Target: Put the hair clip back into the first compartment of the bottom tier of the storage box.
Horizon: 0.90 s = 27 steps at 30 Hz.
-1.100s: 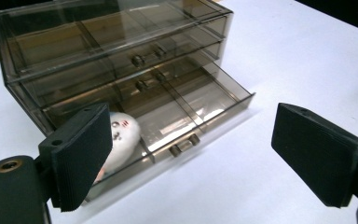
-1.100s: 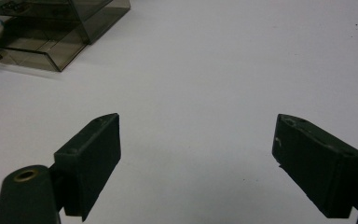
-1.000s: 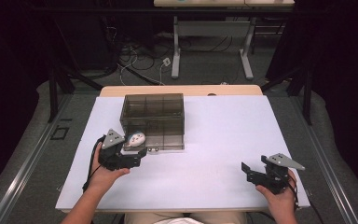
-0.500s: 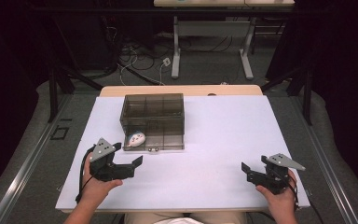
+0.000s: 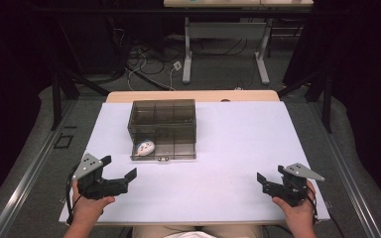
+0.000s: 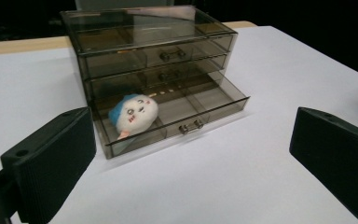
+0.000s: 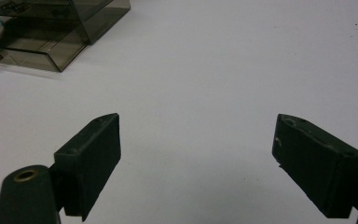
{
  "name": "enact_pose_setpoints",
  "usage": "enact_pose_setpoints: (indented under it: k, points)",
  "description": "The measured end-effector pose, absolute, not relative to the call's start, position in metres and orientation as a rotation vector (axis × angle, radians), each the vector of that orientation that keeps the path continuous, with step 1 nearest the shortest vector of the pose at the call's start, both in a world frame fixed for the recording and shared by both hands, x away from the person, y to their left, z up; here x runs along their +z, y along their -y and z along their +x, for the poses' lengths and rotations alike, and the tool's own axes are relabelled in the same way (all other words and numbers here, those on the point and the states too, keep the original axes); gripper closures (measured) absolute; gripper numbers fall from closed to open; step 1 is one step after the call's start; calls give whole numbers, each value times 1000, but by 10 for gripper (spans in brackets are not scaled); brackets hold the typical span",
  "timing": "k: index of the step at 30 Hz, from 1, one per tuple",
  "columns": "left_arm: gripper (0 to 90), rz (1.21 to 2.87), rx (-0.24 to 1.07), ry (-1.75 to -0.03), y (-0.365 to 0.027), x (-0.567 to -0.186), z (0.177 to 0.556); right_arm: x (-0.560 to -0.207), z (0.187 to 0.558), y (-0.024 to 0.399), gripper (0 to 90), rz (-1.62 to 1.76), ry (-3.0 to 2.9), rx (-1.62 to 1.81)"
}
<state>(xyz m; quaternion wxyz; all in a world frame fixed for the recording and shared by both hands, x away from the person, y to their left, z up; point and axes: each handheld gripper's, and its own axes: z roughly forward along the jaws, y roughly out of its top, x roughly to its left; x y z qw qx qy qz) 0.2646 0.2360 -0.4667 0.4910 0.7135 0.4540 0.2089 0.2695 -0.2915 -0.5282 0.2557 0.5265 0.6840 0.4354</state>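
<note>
Smoky plastic drawer box (image 5: 162, 129) sits ahead of the left tongs (image 5: 113, 173), bottom drawer (image 6: 177, 114) pulled out toward them, likely so the plush toy (image 6: 133, 114) could be dropped in. Toy lies in the drawer's left compartment. Left tongs wide apart, nothing between; jaws have just been opening. A second ago they were over the toy; now backed off. Right tongs (image 5: 272, 179) apart, empty, well off to the right.
</note>
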Motion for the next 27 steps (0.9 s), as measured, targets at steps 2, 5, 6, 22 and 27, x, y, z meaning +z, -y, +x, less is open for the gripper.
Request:
enact_pose_setpoints:
  k: [2, 5, 6, 22, 27]
  points:
    - [5, 1733, 531, -1113, -239, -469, 265, -528, 269, 291, 150, 1428, -1857, 1177]
    - [5, 1738, 543, -1131, -244, -471, 266, -528, 270, 292, 150, 1432, -1858, 1181]
    - [5, 1740, 553, -1148, -247, -473, 267, -529, 270, 292, 150, 1429, -1857, 1178]
    - [5, 1773, 556, -1221, -261, -490, 282, -529, 271, 292, 150, 1436, -1862, 1174]
    - [6, 1785, 556, -1237, -262, -494, 285, -530, 271, 292, 150, 1432, -1857, 1184]
